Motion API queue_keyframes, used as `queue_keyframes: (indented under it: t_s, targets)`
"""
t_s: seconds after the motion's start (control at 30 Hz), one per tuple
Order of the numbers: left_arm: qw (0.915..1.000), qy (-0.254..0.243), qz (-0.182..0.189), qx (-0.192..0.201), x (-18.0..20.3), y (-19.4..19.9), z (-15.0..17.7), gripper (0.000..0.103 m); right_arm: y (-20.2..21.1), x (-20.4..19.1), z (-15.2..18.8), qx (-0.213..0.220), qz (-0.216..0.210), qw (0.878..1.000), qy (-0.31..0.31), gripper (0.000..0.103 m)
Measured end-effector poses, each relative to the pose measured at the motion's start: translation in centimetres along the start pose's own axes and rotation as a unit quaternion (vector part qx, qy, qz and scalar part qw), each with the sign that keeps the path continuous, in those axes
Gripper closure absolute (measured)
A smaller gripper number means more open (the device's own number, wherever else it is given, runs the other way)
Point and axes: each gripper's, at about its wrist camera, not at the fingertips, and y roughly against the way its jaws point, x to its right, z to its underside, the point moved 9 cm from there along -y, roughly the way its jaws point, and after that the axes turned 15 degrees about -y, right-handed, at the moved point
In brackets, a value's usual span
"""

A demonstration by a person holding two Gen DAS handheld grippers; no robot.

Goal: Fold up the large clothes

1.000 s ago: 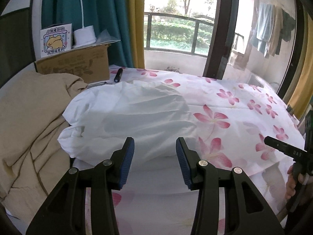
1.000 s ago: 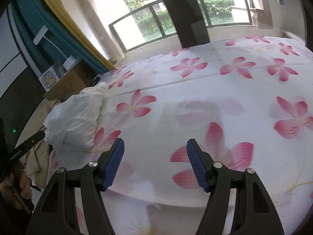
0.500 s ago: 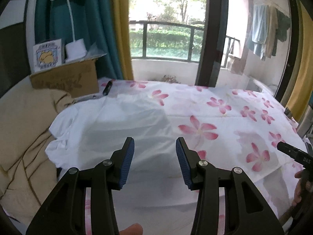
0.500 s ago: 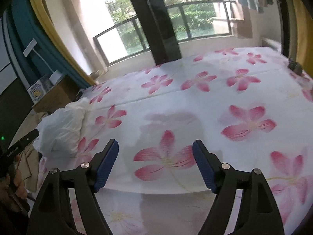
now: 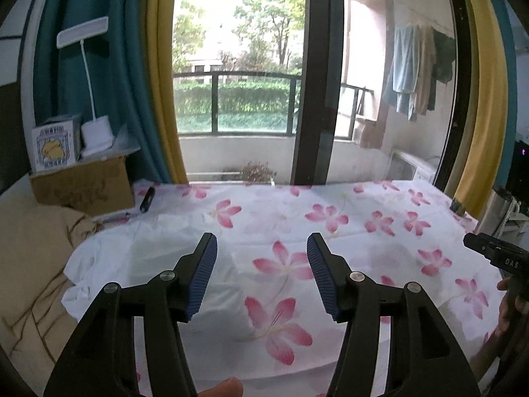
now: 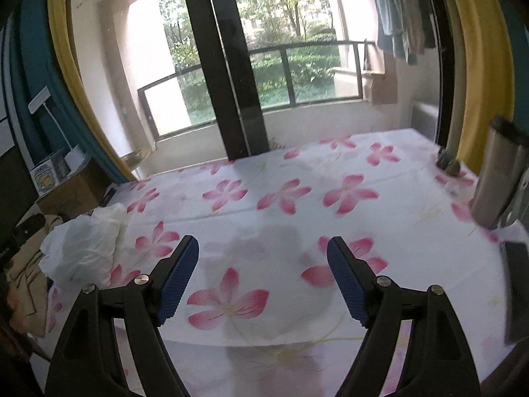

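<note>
Left wrist view: the left gripper [image 5: 261, 274] hangs above a flowered sheet [image 5: 347, 218] spread over the work surface, its blue-padded jaws opening with nothing between them. The task's thing, a white garment [image 5: 139, 264], lies bunched on the left part of the sheet, partly under the left jaw's line of sight and touching a tan cloth [image 5: 29, 258] heaped at the far left. Behind these stands a cardboard box [image 5: 82, 188] with dark printing too blurred to read. On top of it sit a small carton [image 5: 54, 147] showing a yellow cartoon animal, its lettering not legible, and a white desk lamp [image 5: 96, 132]. A black pen-like object [image 5: 147, 198] lies on the sheet near the box. At the right edge the right gripper [image 5: 496, 253] shows from the side, with the white letters "DAS" on its black body; fingers [image 5: 506, 307] of the holding hand are visible below it.

In the right wrist view the right gripper [image 6: 263, 278] has its jaws spread wide over bare sheet [image 6: 297, 218], holding nothing. The white garment [image 6: 82, 248] sits well to its left. A steel flask [image 6: 499, 175] stands at the right, and a dark flat phone-like object [image 6: 515, 284] lies near it.
</note>
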Motion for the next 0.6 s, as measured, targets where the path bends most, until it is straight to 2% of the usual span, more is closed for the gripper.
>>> queue_keyframes:
  t_s: [0.37,0.6]
  targets:
    - [0.9990,-0.011,-0.001,0.044,0.7,2.0,-3.7,0.043,3.6,0.0,-4.3,0.057,0.019,0.997,0.039,0.022]
    - [0.9979,-0.017,-0.004,0.063,0.8,3.1,-5.2,0.043,6.0,-1.0,-6.5,0.090,0.011,0.995,0.050,0.018]
